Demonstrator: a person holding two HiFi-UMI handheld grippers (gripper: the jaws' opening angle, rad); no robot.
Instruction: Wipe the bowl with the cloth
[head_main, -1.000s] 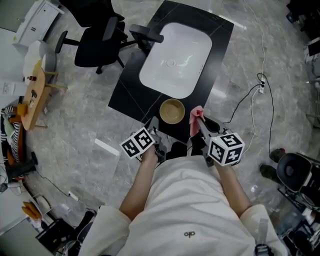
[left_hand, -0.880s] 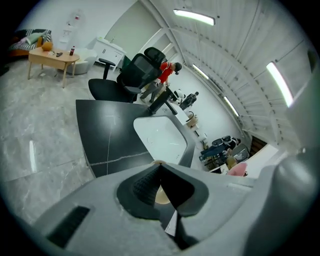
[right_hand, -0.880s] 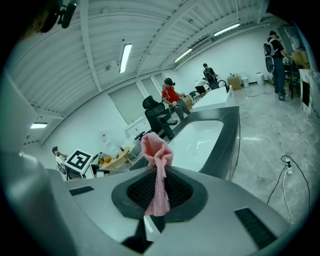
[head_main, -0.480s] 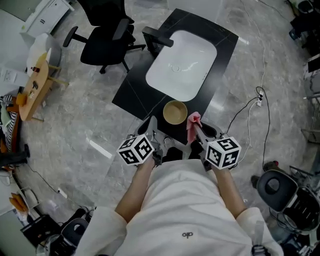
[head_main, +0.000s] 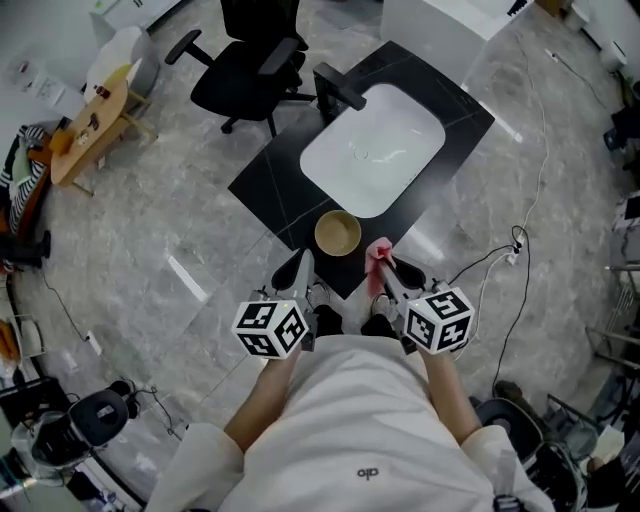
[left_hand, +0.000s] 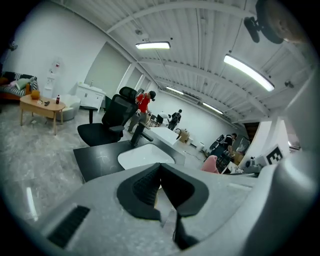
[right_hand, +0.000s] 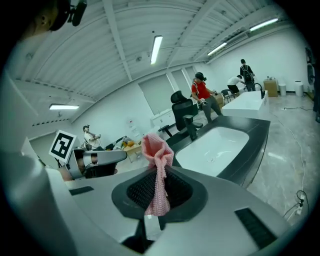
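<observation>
- Head view: the tan bowl (head_main: 338, 233) sits on the black desk (head_main: 262, 190) beside the white sink (head_main: 375, 150), near the left hand-held gripper (head_main: 303, 262) and the right hand-held gripper (head_main: 384, 274).
- Left gripper view: its jaws are clenched together, empty.
- Right gripper view: its jaws grasp the pink cloth (right_hand: 158, 150).

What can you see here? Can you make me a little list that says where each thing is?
bowl: tan, empty, on the black counter, in front of the white sink
cloth: pink, bunched up, to the right of the bowl
right gripper: shut on the cloth, held above the counter's near edge
left gripper: shut, holding nothing
wiping: not yet begun, the cloth is not in the bowl
</observation>
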